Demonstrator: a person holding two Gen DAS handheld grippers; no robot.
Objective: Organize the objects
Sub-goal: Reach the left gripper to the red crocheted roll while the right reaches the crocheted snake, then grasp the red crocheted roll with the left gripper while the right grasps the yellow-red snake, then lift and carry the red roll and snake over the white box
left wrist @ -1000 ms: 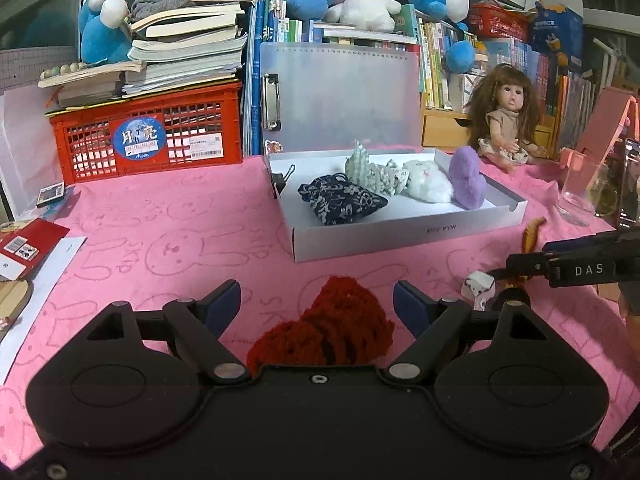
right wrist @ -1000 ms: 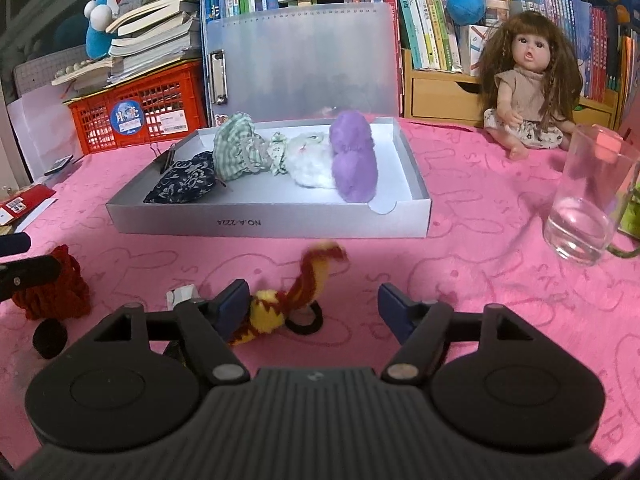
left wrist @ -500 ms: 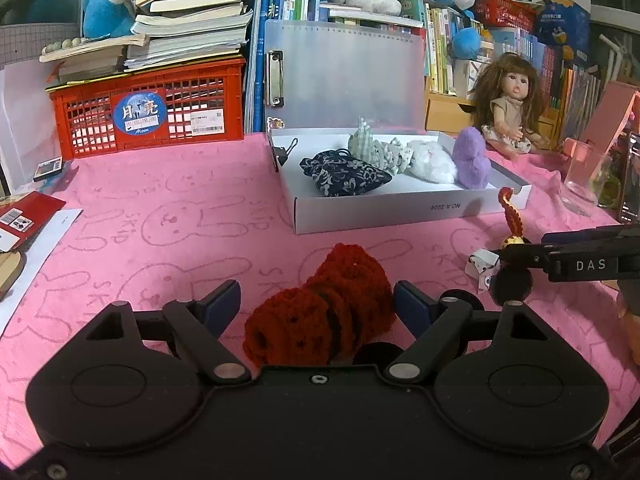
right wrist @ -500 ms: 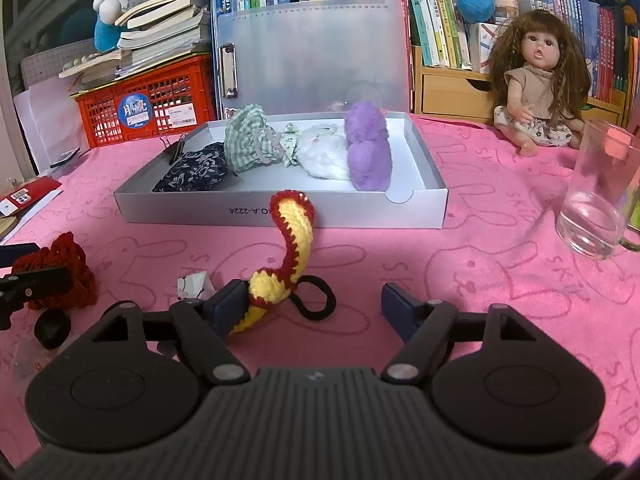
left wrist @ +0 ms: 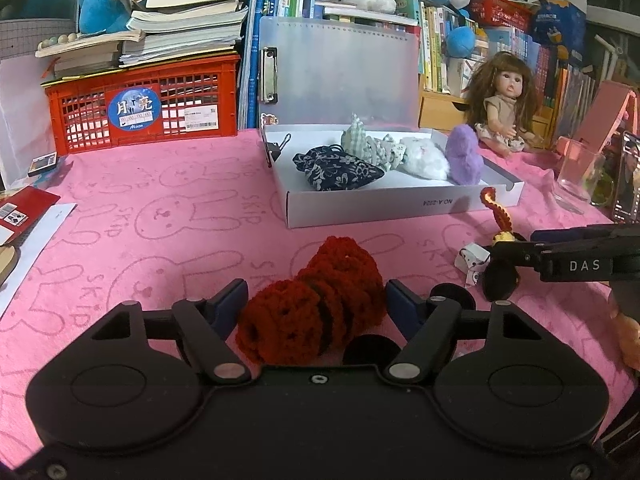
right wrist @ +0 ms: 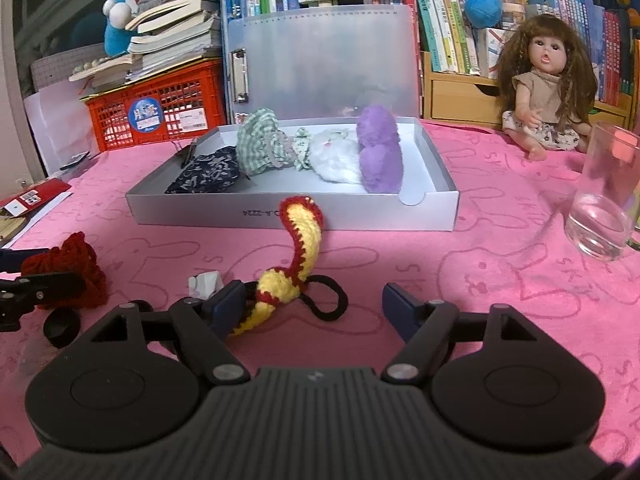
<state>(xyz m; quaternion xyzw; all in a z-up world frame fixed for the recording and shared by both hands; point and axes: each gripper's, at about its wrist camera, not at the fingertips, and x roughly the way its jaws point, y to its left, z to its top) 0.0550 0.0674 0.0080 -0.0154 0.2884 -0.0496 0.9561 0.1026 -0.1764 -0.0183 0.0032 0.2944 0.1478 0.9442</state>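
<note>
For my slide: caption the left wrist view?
Left hand-held gripper closing around a red crocheted scrunchie on pink cloth.

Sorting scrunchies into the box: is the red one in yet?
Not yet. The red scrunchie lies on the pink cloth before the box, between the left gripper's fingers.

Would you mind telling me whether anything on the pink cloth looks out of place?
Yes: the red crocheted scrunchie and the yellow-and-red crocheted piece lie loose in front of the white box, beside a crumpled paper scrap.
</note>
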